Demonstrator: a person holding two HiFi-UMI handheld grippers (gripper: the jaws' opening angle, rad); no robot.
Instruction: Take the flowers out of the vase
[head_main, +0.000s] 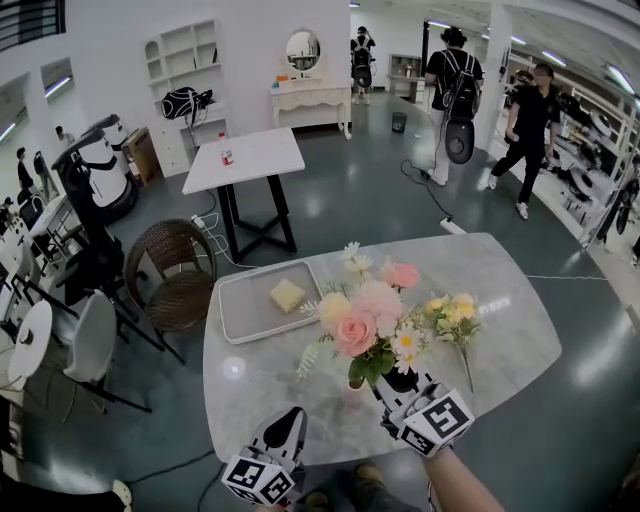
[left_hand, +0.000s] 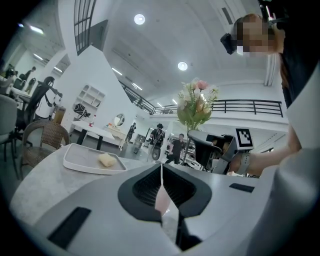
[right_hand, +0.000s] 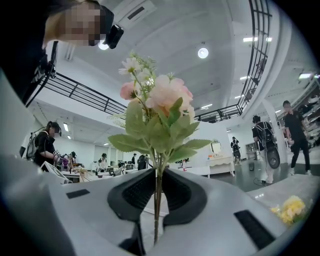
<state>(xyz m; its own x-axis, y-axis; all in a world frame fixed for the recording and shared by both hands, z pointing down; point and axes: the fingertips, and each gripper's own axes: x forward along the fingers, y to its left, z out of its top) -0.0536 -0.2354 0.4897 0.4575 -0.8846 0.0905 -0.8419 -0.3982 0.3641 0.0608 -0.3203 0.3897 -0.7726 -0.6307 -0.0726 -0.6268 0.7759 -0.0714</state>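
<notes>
A bouquet of pink, cream and white flowers (head_main: 365, 320) stands upright over the near part of the marble table (head_main: 500, 290). My right gripper (head_main: 392, 388) is shut on its green stems just under the leaves. In the right gripper view the stems (right_hand: 158, 200) run straight up between the pads to the blooms (right_hand: 157, 97). A bunch of yellow flowers (head_main: 455, 312) lies on the table right of the bouquet. My left gripper (head_main: 292, 415) sits at the table's near edge, shut and empty. I cannot make out the vase; leaves hide the spot below the bouquet.
A white tray (head_main: 235, 320) holding a yellow sponge (head_main: 287, 295) lies on the table's left part. Beyond the table are a wicker chair (head_main: 175, 275), a white table (head_main: 245, 160) and several people walking at the back right.
</notes>
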